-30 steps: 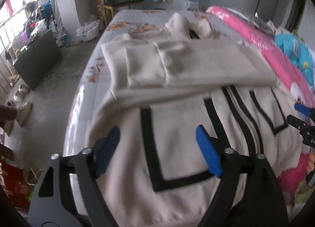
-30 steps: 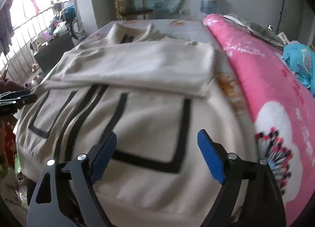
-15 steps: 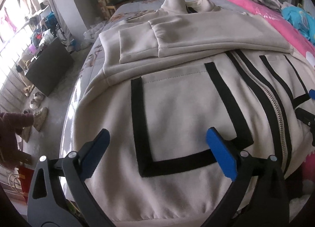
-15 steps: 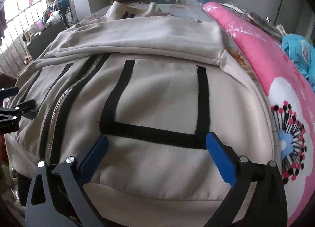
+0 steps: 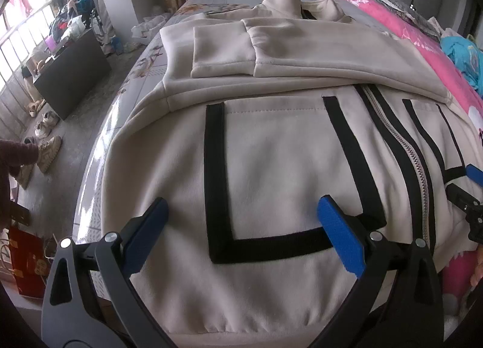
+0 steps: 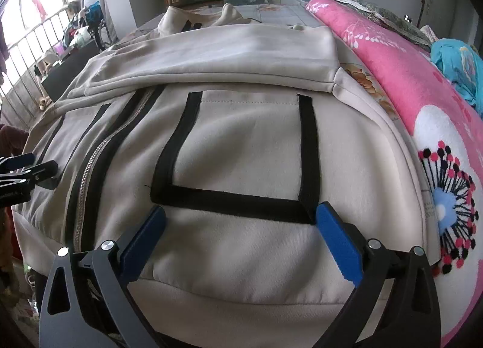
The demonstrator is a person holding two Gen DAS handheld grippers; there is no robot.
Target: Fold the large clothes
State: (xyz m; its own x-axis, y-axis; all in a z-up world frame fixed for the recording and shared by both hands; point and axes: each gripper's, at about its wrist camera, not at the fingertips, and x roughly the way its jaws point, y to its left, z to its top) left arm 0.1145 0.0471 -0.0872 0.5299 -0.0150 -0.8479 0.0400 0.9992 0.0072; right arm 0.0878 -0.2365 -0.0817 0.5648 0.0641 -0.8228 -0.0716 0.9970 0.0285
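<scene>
Jacket (image 5: 271, 172) of cream fleece with black trim lay zipped and face up across the bed (image 5: 132, 82), its sleeves (image 5: 302, 46) folded over the chest and its hem nearest both cameras. Left tool (image 5: 241, 221) hovered over the left pocket with its blue pads spread wide, having just been opening, nothing between them. Right tool (image 6: 241, 224) hung likewise over the right pocket, jaws just opened wide and gripping nothing. Beside the jacket lay a pink blanket (image 6: 422, 82).
</scene>
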